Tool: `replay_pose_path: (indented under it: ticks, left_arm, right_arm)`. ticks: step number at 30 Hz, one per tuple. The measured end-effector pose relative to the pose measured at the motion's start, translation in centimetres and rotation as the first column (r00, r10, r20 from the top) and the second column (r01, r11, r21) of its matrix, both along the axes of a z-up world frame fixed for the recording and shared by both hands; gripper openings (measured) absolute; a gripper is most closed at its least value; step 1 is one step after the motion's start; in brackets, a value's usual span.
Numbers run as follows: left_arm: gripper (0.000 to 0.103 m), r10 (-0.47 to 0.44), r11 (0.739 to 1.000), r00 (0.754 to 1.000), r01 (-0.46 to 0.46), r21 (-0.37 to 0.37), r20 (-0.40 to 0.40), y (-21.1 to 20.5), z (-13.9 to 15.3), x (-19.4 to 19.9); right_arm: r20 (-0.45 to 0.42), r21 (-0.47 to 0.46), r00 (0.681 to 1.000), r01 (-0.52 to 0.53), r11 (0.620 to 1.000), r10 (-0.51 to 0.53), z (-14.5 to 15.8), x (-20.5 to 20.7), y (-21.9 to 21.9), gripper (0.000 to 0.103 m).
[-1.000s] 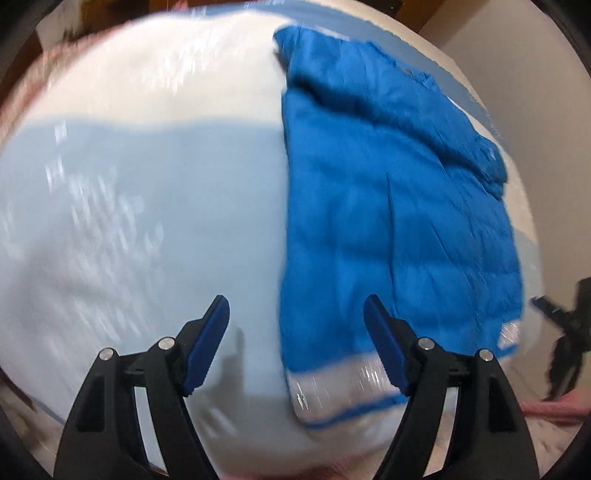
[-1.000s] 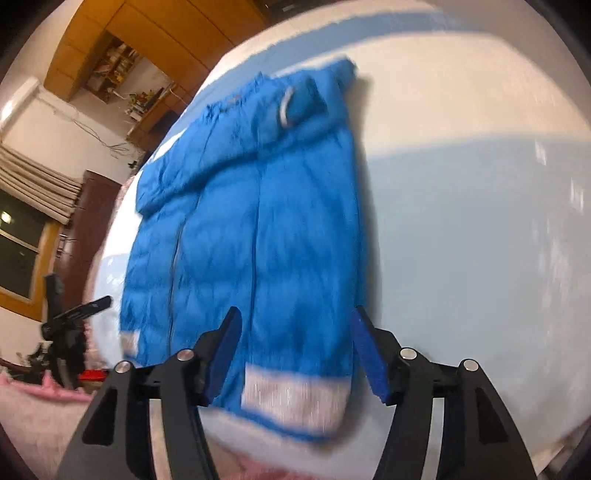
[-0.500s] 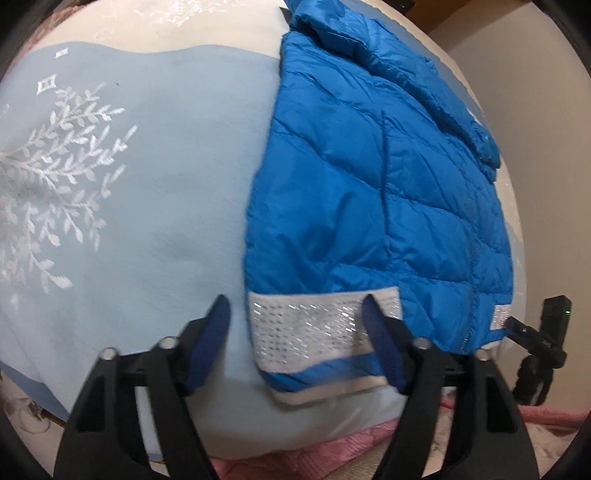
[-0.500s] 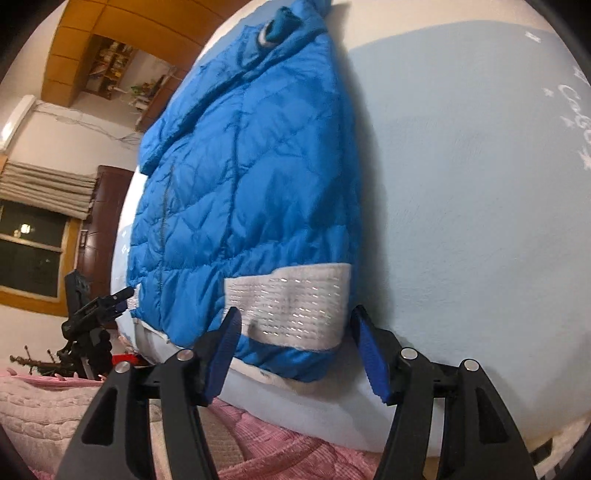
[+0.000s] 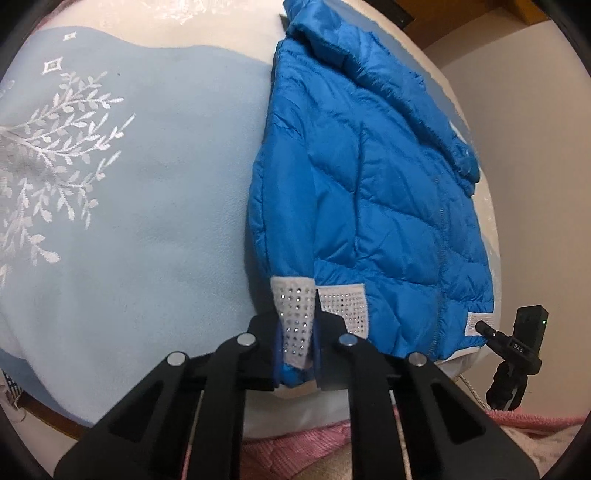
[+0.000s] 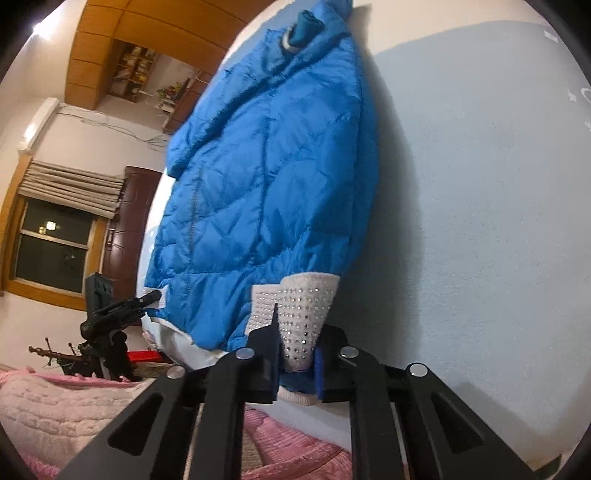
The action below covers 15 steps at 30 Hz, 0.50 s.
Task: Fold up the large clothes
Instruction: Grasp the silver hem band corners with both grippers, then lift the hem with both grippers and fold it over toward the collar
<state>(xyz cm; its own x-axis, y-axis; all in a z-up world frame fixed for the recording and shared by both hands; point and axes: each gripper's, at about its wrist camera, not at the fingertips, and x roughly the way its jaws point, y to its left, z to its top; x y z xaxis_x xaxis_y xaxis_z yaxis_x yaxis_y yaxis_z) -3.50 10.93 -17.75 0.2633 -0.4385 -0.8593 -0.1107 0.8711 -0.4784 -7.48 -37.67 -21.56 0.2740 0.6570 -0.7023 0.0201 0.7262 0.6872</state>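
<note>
Half a second earlier both pairs of jaws were standing wide on either side of the hem; now they have just been closing and the hem is pinched between them. The left gripper (image 5: 295,343) is clamped on the white band studded with small shiny dots (image 5: 295,314) at the lower corner of the bright blue quilted puffer jacket (image 5: 369,177), and the cloth is gathered into a fold between the blue pads. The right gripper (image 6: 297,363) is closed on the same kind of studded band (image 6: 306,314) of the jacket (image 6: 266,177).

The jacket is laid flat on a pale blue bedcover (image 5: 166,221), at the centre right of the left view and the centre left of the right view.

Only in the left view is a white embroidered branch pattern (image 5: 48,147) seen at the left edge. Only in the right view are a dark window with a grey folded blind (image 6: 55,236) and orange wooden cabinets (image 6: 122,33) seen at the left and upper left. A small black camera on a stand (image 5: 517,350) is seen in both views.
</note>
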Motion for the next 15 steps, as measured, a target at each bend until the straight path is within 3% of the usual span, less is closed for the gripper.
replay_pose_path:
  ticks: [4,10,15]
  left_arm:
    - [0.010,-0.012,1.000,1.000,0.013,0.012,-0.019,0.3,0.1,-0.9]
    - [0.011,0.017,0.999,0.996,-0.020,-0.030,-0.086,1.2,-2.6,-1.1]
    - [0.010,0.001,0.996,0.999,-0.005,-0.089,-0.041,1.4,-0.4,-0.5]
  right_arm:
    - [-0.021,-0.027,0.999,-0.050,0.998,0.049,0.2,-0.9,0.5,0.011]
    - [-0.088,-0.010,0.996,-0.014,1.000,0.013,-1.9,-0.8,-0.2,0.011]
    - [-0.054,0.028,0.999,-0.004,1.000,0.006,-0.6,-0.4,-0.9,0.011]
